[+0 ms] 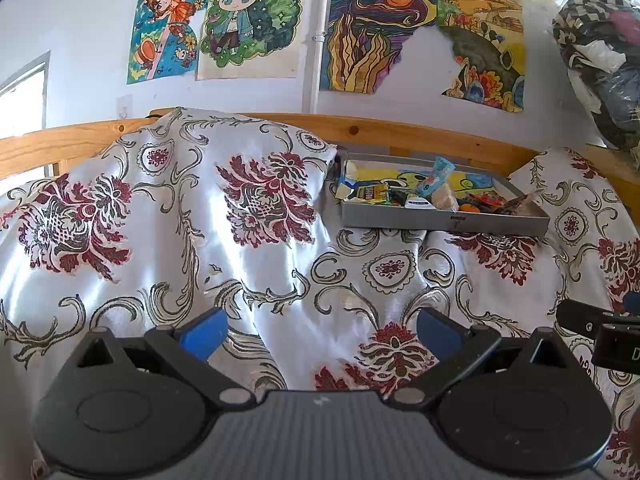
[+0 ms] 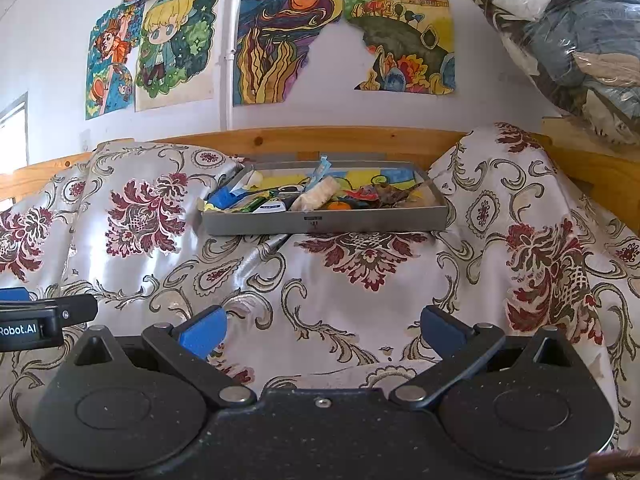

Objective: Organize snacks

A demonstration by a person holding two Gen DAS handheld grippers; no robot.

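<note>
Jaws of both the left gripper [image 1: 320,330] and right gripper [image 2: 322,330] spread empty; the snack tray [image 2: 360,222], long axis crosswise, lies well ahead, squarer to the right.

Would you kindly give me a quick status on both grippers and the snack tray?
Left gripper and right gripper: jaws open, empty. Grey tray of snacks ahead on the floral cloth, untouched. Path clear.

Bright daylight enters from a window [image 1: 22,96] at the left edge; the satin cloth [image 1: 256,264] shows white glare; corners darken; straight lines bow from fisheye distortion.
</note>
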